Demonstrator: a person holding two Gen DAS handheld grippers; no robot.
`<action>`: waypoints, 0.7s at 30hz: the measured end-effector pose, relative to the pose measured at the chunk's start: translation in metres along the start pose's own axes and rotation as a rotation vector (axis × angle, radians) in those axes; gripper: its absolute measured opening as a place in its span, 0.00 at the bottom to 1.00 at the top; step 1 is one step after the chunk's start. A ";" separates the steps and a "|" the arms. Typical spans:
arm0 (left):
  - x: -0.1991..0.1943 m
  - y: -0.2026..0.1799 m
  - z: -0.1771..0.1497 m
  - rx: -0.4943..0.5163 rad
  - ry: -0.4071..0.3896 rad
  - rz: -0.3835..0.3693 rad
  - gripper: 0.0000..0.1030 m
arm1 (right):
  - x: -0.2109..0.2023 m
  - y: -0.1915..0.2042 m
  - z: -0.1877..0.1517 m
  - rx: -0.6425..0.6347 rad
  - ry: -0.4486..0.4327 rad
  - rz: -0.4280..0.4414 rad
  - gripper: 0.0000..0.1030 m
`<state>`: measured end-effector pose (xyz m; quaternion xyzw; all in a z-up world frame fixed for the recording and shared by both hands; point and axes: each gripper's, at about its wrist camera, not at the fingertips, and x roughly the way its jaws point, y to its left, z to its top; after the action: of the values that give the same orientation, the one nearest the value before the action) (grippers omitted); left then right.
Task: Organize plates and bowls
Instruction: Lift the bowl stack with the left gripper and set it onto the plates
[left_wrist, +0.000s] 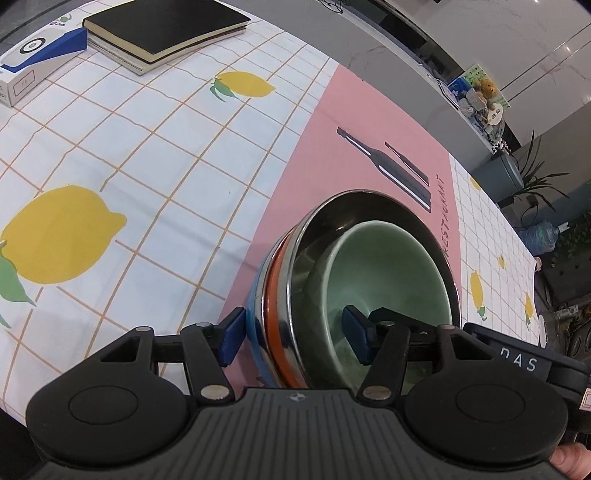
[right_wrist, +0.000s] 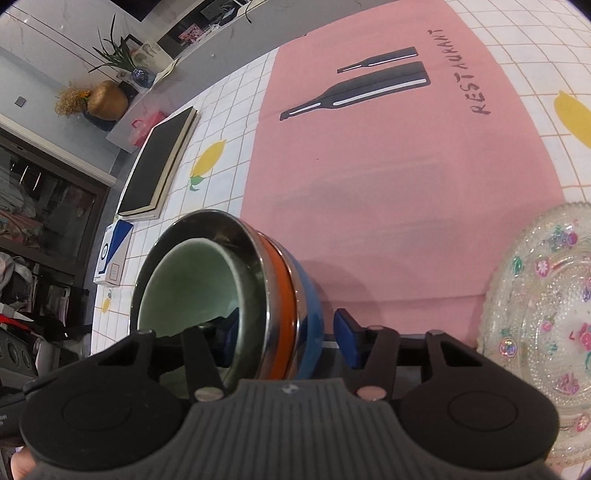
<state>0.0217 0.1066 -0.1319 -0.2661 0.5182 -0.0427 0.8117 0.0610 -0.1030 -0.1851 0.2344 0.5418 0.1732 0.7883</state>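
Note:
A nested stack stands on the pink placemat (left_wrist: 362, 122): a green bowl (left_wrist: 388, 266) inside a steel bowl (left_wrist: 332, 221), over an orange bowl (left_wrist: 275, 306) and a blue bowl (left_wrist: 258, 288). My left gripper (left_wrist: 293, 325) straddles the stack's near wall, one blue pad outside the blue bowl and the other inside the green bowl, with gaps showing. From the opposite side my right gripper (right_wrist: 287, 325) straddles the same stack (right_wrist: 184, 280) the same way, its outer pad a little clear of the blue bowl (right_wrist: 310, 295). A flowered glass plate (right_wrist: 535, 314) lies right of it.
A lemon-print tablecloth (left_wrist: 147, 155) covers the table. Two stacked books (left_wrist: 162, 33) and a blue-and-white box (left_wrist: 40, 62) lie at the far side. The right gripper's black body (left_wrist: 517, 358) is close beside my left one. A counter with plants runs beyond the table edge.

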 end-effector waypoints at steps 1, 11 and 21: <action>0.000 0.000 0.000 0.000 0.001 0.001 0.64 | 0.000 0.000 0.000 0.004 0.000 0.005 0.46; -0.001 -0.001 0.000 -0.015 -0.004 0.011 0.62 | 0.001 0.002 0.000 -0.001 -0.004 -0.007 0.44; -0.004 -0.005 0.000 -0.003 -0.017 0.016 0.58 | 0.000 -0.002 0.000 0.018 0.001 -0.014 0.40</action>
<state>0.0207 0.1039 -0.1263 -0.2637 0.5135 -0.0331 0.8159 0.0612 -0.1050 -0.1860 0.2376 0.5453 0.1632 0.7872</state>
